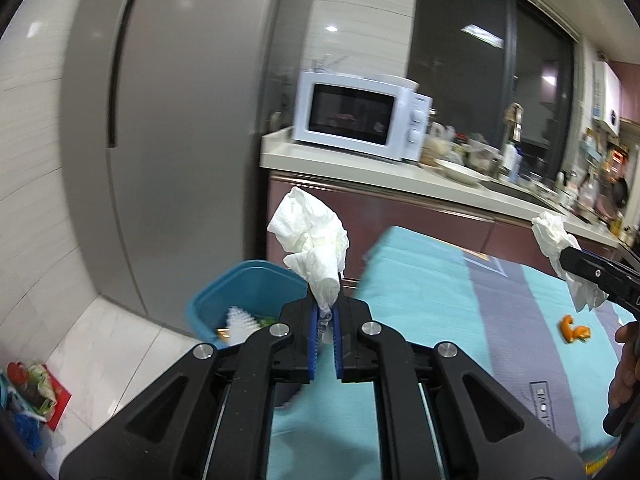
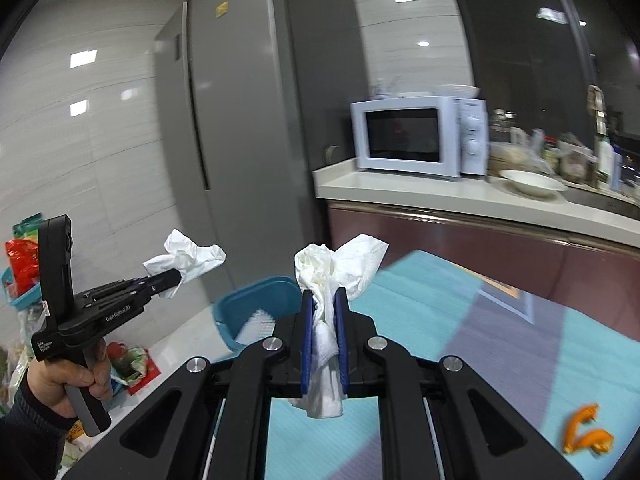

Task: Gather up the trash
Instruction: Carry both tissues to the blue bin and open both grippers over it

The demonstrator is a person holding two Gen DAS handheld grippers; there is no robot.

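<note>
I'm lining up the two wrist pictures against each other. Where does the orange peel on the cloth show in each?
Left wrist view: orange peel at the right edge, on the cloth.
Right wrist view: orange peel at the lower right corner, on the cloth.
Shared landmark: the white microwave on the counter.

Bright ceiling lights glare off glossy walls; motion blur, fisheye-bent, dark corners.

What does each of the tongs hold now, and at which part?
Left tongs pinch a crumpled white tissue at its lower end. Right tongs clamp another tissue around its middle; its tail hangs below.
</note>
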